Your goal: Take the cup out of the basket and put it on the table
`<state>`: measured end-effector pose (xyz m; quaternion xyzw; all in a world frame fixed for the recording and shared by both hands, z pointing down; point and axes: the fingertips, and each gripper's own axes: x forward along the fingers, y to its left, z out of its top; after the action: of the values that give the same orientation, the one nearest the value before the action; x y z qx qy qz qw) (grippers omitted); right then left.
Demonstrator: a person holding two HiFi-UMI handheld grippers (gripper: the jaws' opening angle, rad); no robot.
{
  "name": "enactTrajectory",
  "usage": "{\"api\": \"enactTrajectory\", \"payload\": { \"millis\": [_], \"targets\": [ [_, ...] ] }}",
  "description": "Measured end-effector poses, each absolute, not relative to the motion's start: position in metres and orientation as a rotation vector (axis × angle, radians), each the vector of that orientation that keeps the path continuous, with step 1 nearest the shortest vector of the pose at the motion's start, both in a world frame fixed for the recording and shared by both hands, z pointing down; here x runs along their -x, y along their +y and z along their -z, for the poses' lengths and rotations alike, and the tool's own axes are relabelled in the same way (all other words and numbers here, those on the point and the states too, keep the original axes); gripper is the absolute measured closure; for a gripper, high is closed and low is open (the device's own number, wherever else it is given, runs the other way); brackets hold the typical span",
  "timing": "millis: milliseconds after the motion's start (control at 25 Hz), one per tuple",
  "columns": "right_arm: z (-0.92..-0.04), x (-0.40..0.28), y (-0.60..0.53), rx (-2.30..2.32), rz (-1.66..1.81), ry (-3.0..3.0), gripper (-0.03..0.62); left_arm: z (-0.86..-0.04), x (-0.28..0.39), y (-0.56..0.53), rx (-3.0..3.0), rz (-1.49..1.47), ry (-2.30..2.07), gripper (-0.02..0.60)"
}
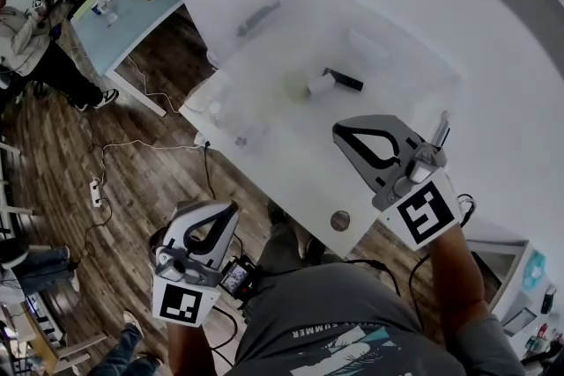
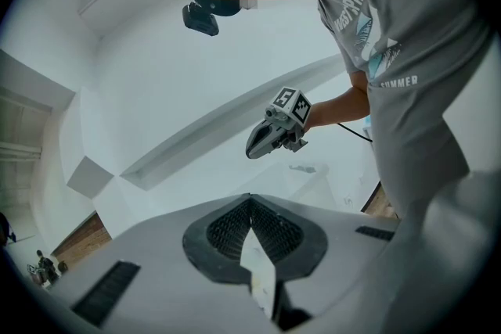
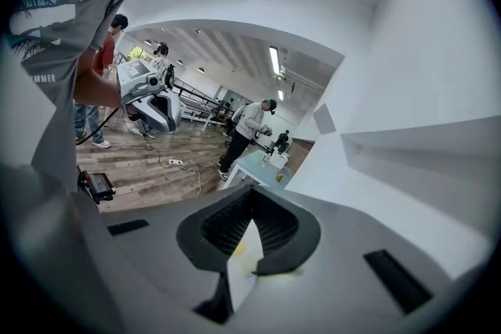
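Note:
A pale basket (image 1: 264,44) stands on the white table (image 1: 493,101), so washed out by glare that only its outline shows. Inside it, what looks like a small light cup (image 1: 321,84) lies beside a dark object (image 1: 345,81). My right gripper (image 1: 340,130) hovers over the table just in front of the basket, shut and empty; in its own view (image 3: 252,209) the jaws meet. My left gripper (image 1: 229,210) hangs over the floor short of the table's near edge, also shut with nothing in it (image 2: 250,199). The left gripper view catches the right gripper (image 2: 274,133) in the air.
A round knob (image 1: 340,220) sits at the table's near edge and a grey item (image 1: 257,18) lies farther back. Cables and a power strip (image 1: 95,189) cross the wooden floor. A blue table (image 1: 123,13) and people stand at the far left.

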<state>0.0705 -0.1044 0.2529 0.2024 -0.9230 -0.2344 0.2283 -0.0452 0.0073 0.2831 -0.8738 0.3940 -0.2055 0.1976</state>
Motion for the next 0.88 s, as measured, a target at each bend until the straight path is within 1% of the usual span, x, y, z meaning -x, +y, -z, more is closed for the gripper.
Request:
{"api": "enactTrajectory", "payload": {
  "millis": [200, 360, 760, 880],
  "targets": [
    [-0.264, -0.062, -0.15, -0.581, 0.597, -2.523, 0.582, -0.286, 0.052, -0.024, 2.469, 0.547, 1.086, 0.572],
    [-0.289, -0.05, -0.196, -0.59, 0.507, -2.493, 0.582, -0.295, 0.062, -0.052, 2.498, 0.544, 1.067, 0.572],
    [-0.388, -0.016, -0.287, -0.498, 0.263, -2.371, 0.58, -0.324, 0.082, -0.108, 2.601, 0.535, 1.041, 0.572],
    [-0.427, -0.006, -0.305, -0.439, 0.188, -2.316, 0.561, -0.336, 0.089, -0.122, 2.636, 0.538, 1.038, 0.572]
  ]
}}
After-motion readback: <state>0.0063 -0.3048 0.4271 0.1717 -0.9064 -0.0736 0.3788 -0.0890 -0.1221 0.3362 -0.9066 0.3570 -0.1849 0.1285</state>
